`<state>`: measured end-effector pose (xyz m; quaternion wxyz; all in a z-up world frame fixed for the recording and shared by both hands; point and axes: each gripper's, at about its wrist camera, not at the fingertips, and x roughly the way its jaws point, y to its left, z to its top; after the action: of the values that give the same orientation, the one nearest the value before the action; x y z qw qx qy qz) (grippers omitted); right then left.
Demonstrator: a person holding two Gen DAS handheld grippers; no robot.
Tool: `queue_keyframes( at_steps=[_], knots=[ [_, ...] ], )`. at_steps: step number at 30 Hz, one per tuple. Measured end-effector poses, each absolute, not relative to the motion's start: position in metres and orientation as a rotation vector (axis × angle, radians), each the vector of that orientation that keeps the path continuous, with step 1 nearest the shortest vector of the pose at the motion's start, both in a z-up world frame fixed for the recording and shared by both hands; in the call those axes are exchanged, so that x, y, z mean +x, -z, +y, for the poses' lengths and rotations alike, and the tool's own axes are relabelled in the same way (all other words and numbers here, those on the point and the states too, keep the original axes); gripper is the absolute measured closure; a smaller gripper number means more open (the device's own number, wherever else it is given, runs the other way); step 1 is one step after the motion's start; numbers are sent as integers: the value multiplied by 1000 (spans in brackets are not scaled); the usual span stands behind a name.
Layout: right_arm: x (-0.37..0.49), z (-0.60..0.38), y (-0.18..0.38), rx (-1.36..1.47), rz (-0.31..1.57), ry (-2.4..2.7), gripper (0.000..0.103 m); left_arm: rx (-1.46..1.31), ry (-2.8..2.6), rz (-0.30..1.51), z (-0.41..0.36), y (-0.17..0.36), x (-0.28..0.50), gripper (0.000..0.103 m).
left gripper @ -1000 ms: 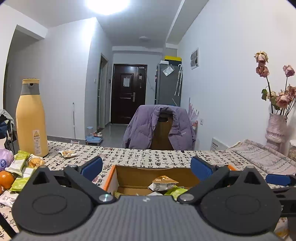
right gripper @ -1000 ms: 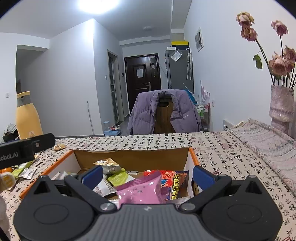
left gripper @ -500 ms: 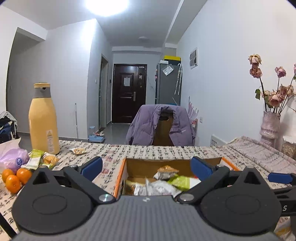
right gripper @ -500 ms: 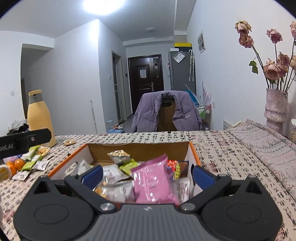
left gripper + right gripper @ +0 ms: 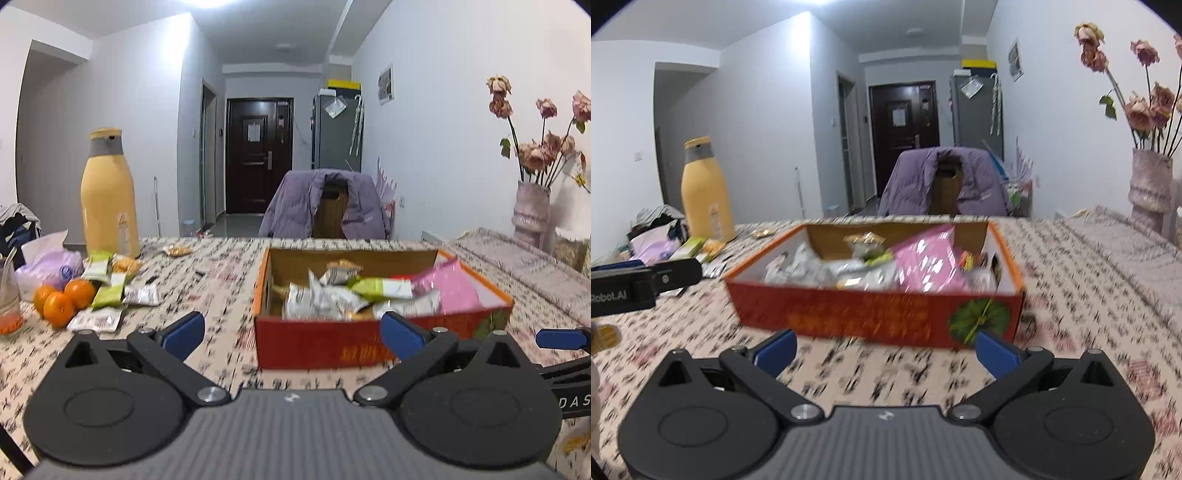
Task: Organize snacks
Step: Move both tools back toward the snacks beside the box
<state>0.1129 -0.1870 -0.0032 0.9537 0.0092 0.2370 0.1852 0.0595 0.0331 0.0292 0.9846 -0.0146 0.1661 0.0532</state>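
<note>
A red and orange cardboard box (image 5: 325,343) (image 5: 849,314) stands on the patterned tablecloth. It holds several snack packets, among them a pink bag (image 5: 450,284) (image 5: 923,254) and a green packet (image 5: 384,288). More loose snack packets (image 5: 110,291) lie at the left by the oranges (image 5: 59,302). My left gripper (image 5: 291,332) is open and empty, in front of the box. My right gripper (image 5: 884,349) is open and empty, in front of the box's near wall.
A tall yellow bottle (image 5: 109,199) (image 5: 707,192) stands at the back left. A purple plastic bag (image 5: 48,266) and a glass (image 5: 9,299) sit at the far left. A vase of dried roses (image 5: 530,214) (image 5: 1150,188) stands at the right. A chair with a purple jacket (image 5: 325,206) is behind the table.
Both grippers have pulled back from over the box toward the near side of the table; the box's front wall now shows. Both stay open and empty.
</note>
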Motion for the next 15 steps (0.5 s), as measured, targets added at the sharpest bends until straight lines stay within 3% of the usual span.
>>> queue_keyframes(
  at_steps=[15],
  knots=[
    [77,-137,31,-80,565,-511,0,-20,-103,384,56,-6,14,0]
  ],
)
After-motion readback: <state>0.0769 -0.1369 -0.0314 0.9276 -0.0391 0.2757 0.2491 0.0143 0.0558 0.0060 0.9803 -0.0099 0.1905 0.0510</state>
